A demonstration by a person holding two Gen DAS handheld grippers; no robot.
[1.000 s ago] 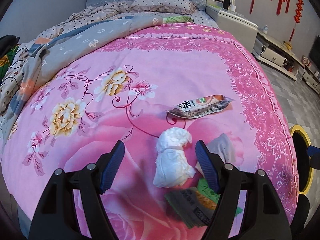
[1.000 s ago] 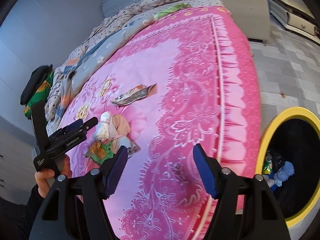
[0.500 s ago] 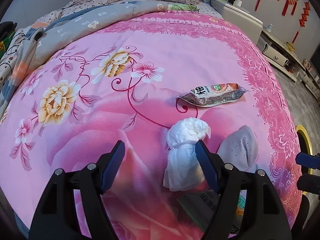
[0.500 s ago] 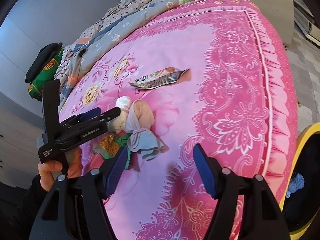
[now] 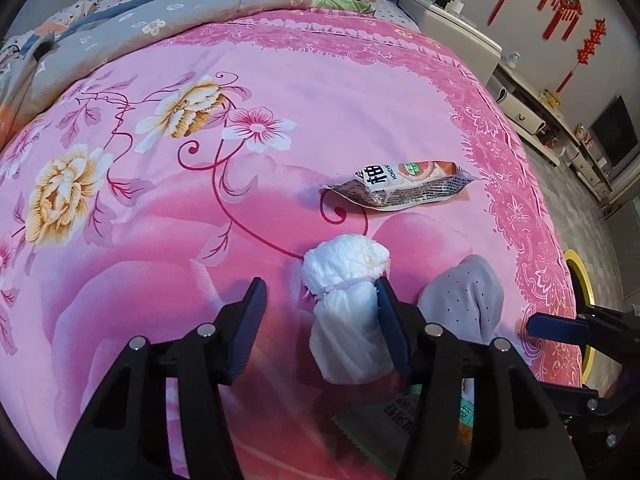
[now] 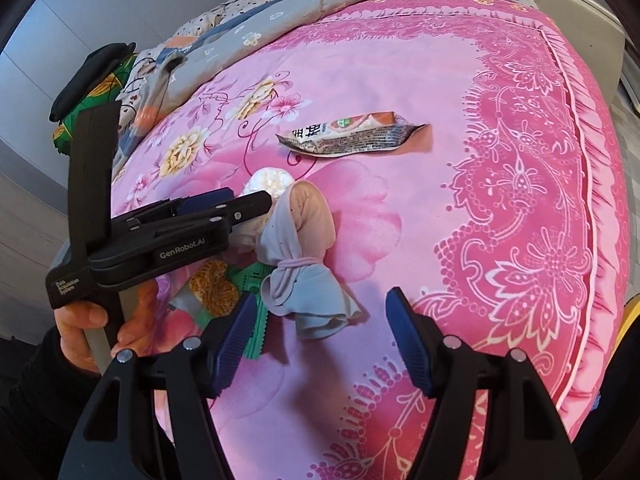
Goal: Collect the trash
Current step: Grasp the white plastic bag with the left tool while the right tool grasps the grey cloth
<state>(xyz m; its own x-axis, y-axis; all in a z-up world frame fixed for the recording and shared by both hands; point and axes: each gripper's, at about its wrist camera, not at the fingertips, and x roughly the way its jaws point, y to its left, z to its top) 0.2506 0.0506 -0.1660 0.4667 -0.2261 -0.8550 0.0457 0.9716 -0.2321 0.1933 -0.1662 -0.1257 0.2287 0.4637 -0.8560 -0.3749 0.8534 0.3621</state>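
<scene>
A white tied paper bundle (image 5: pixel 344 280) lies on the pink bedspread (image 5: pixel 280 160). My left gripper (image 5: pixel 320 320) straddles it with its jaws closing. The right pad touches the bundle; the left pad stands clear of it. A grey and peach tied cloth bundle (image 6: pixel 296 248) lies beside it, also seen as the grey bundle (image 5: pixel 464 300). My right gripper (image 6: pixel 322 332) hangs open just short of that bundle's loose end, touching nothing. A flat snack wrapper (image 5: pixel 400 190) lies farther up the bed. A green wrapper (image 6: pixel 250 276) lies partly under the left gripper (image 6: pixel 240 204).
A yellow-rimmed bin (image 5: pixel 580 276) stands on the floor past the bed's right edge. A grey quilt (image 5: pixel 180 12) and pillows are heaped at the head of the bed. A person's hand (image 6: pixel 80 320) holds the left gripper's handle. A white cabinet (image 5: pixel 460 28) stands at the back right.
My left gripper sank toward the white bundle and its jaws narrowed around it. My right gripper swung left from the bed's edge and the bin to the grey bundle.
</scene>
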